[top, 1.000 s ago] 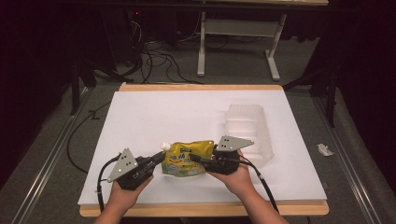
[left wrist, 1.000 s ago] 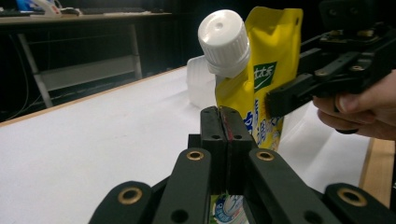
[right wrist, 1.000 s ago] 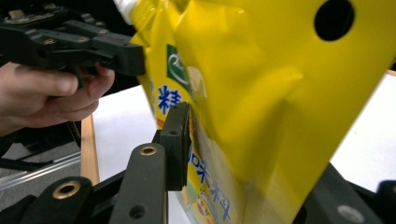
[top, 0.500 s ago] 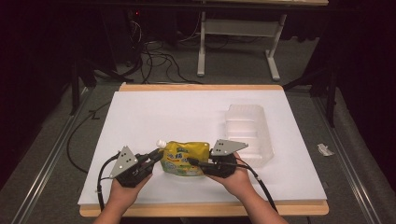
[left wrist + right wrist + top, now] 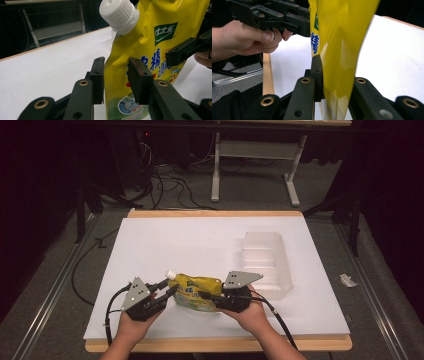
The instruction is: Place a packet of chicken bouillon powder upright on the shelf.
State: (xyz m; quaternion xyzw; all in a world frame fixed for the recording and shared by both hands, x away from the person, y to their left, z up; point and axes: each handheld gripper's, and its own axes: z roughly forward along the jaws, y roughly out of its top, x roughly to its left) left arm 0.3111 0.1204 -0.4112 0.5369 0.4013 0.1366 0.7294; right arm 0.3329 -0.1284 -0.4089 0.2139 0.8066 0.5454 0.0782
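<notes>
Two grippers meet at a yellow spout pouch (image 5: 196, 292) near the front edge of the white table (image 5: 210, 245). Left gripper (image 5: 116, 80) has jaws spread w/ the pouch's edge between them, below the white cap (image 5: 119, 13); contact can't be told. Right gripper (image 5: 335, 75) jaws pinch the pouch's other end. Clear plastic tray (image 5: 265, 262) sits just right of the pouch, btwn it & the table's right side.
</notes>
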